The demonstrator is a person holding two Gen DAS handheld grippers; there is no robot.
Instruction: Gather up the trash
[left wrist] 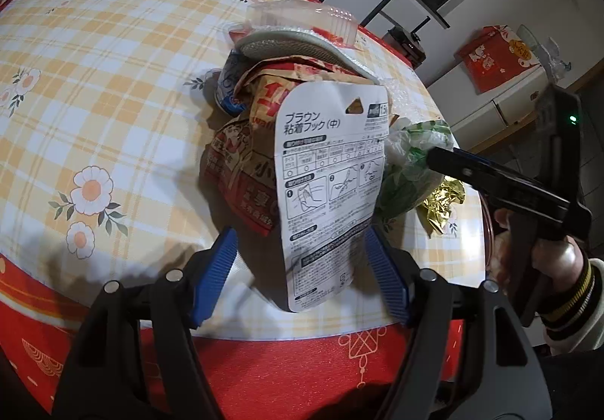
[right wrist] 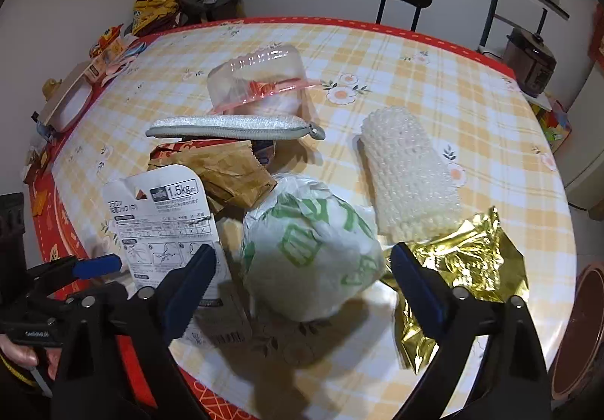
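Checked tablecloth (left wrist: 113, 87), card (left wrist: 328, 170) reading "1.5kg"

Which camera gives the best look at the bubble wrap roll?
The right wrist view: the bubble wrap roll lies fully exposed on the tablecloth, beyond the gold foil. In the left wrist view only a sliver shows behind the white card.

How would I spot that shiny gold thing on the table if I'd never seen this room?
Start at the table with the yellow checked tablecloth and find the heap of trash. At its right edge, beside the white bag with green print and just in front of the bubble wrap roll, lies the crumpled gold foil wrapper, the only metallic piece there.
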